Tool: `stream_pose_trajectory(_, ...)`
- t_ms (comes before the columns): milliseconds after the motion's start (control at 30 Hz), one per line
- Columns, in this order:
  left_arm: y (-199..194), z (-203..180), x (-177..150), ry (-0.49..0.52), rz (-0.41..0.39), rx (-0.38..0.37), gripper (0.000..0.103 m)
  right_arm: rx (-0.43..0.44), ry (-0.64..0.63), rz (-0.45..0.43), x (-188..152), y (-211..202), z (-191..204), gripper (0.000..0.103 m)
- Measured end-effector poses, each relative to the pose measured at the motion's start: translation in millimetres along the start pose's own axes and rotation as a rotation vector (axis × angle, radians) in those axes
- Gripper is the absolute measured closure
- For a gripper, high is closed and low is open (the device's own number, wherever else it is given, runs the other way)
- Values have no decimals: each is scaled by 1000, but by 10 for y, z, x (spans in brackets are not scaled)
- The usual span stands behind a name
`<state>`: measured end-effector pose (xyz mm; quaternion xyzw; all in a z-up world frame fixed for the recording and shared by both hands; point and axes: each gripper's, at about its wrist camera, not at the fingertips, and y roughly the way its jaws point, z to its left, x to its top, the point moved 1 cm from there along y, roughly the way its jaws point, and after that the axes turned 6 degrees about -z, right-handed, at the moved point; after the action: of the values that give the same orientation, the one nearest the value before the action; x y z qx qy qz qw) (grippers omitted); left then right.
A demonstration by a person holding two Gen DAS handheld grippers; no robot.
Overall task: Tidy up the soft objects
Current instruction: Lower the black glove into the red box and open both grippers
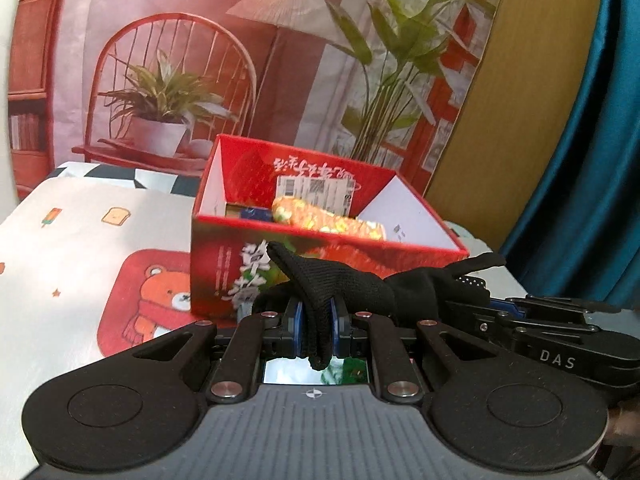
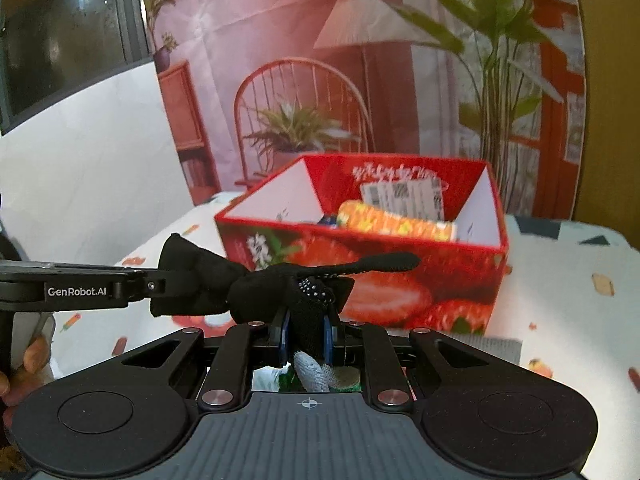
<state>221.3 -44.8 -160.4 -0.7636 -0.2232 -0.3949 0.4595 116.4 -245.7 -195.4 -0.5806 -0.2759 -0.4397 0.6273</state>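
A black knit glove (image 1: 344, 284) with white grip dots hangs between both grippers, just in front of the open red strawberry box (image 1: 320, 276). My left gripper (image 1: 317, 320) is shut on one end of the glove. My right gripper (image 2: 305, 330) is shut on the other end of the glove (image 2: 280, 288), whose finger sticks out to the right. The box (image 2: 400, 292) holds an orange patterned soft item (image 1: 328, 218) and a small blue thing. The left gripper's body (image 2: 80, 286) enters the right wrist view from the left.
The box stands on a table with a cartoon-print cloth (image 1: 80, 240) showing a bear. A printed room backdrop (image 1: 240, 60) hangs behind it. A teal curtain (image 1: 580, 160) is at the right. A white wall (image 2: 80, 160) is at the left.
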Motion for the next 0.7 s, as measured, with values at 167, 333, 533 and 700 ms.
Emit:
stream_pose_trajectory(167,82,-13,85,-11,-5,-7,88,-10,56,-22,123,55,-113,88)
stream_pose_trajectory(333,174,-9,250,-23,-25,-9,88,-14,70,-51,270,113,-170,88)
stream_pose_trajectory(533,424,-37,556,6,-41,-1,88,-17,47,-77,573,292,-255,88)
stream_pose_trajectory(700,756,53,776,16,-5,1,88,-40,36,-50,795,581,-377,88)
